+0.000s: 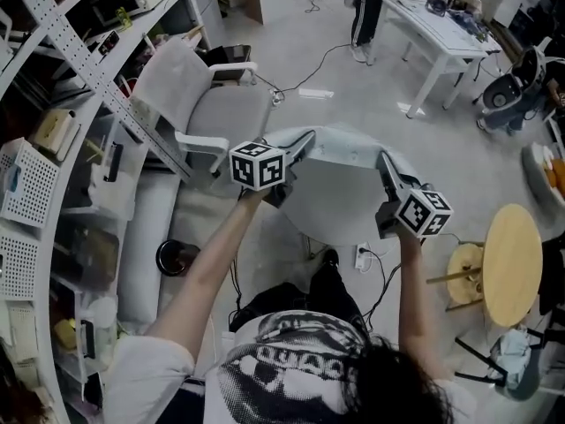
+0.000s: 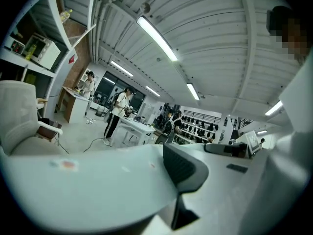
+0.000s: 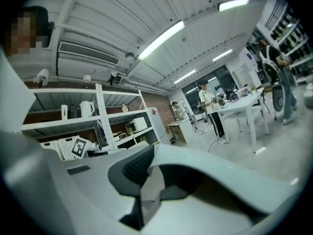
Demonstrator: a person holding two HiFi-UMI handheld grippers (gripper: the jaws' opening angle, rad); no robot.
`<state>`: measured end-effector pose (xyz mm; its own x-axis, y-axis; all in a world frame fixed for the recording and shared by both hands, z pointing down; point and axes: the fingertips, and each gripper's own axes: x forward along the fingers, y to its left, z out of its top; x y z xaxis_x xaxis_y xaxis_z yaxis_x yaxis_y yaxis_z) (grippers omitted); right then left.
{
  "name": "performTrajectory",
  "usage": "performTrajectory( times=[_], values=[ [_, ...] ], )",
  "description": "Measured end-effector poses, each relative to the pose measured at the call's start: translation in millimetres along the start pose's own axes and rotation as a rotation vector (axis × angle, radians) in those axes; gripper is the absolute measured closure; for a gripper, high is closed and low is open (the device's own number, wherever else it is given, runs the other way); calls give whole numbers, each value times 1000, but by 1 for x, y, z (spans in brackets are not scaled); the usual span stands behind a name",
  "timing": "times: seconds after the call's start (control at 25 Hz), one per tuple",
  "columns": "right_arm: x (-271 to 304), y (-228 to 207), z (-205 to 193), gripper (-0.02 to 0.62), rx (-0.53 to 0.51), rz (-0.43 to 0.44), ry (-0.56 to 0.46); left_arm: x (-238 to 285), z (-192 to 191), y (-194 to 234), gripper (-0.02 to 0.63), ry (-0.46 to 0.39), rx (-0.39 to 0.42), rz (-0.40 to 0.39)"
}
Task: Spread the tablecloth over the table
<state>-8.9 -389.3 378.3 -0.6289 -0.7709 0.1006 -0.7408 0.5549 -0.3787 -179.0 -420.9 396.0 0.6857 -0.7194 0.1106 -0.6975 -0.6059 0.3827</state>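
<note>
A pale grey tablecloth point(image 1: 344, 146) stretches between my two grippers at about chest height. My left gripper point(image 1: 303, 142) is shut on its left edge, and my right gripper point(image 1: 387, 164) is shut on its right edge. Below the held edge is a round pale surface point(image 1: 331, 206); I cannot tell whether it is the table top or cloth lying on it. In the left gripper view the tablecloth point(image 2: 93, 180) fills the lower left and runs between the jaws of the left gripper point(image 2: 172, 180). In the right gripper view the tablecloth point(image 3: 230, 180) curls over the right gripper point(image 3: 146, 180).
A grey armchair point(image 1: 207, 104) stands just left of the cloth, with metal shelving point(image 1: 53, 148) along the left wall. A round wooden stool point(image 1: 512, 263) is at the right. A white table point(image 1: 437, 34) and a standing person point(image 1: 366, 16) are farther back. Cables cross the floor.
</note>
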Motion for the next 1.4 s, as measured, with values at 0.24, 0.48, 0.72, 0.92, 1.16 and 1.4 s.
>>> performTrajectory(
  times=[0.24,0.48,0.72,0.92,1.16,1.4],
  values=[
    [-36,15,-44,569,87,-28,15,-31,-41,-16,528,11,-82,-30],
    [-65,21,-93,565,153,-73,61,-56,-88,-28,531,31,-177,-25],
    [-92,26,-147,563,264,-100,87,-78,-136,-33,537,66,-252,-27],
    [-111,24,-186,561,323,-123,128,-90,-180,-38,541,92,-315,-12],
    [-126,14,-229,565,364,-157,175,-91,-218,-39,548,149,-287,11],
    [-133,-1,-284,568,432,-210,241,-96,-274,-30,555,228,-374,61]
  ],
)
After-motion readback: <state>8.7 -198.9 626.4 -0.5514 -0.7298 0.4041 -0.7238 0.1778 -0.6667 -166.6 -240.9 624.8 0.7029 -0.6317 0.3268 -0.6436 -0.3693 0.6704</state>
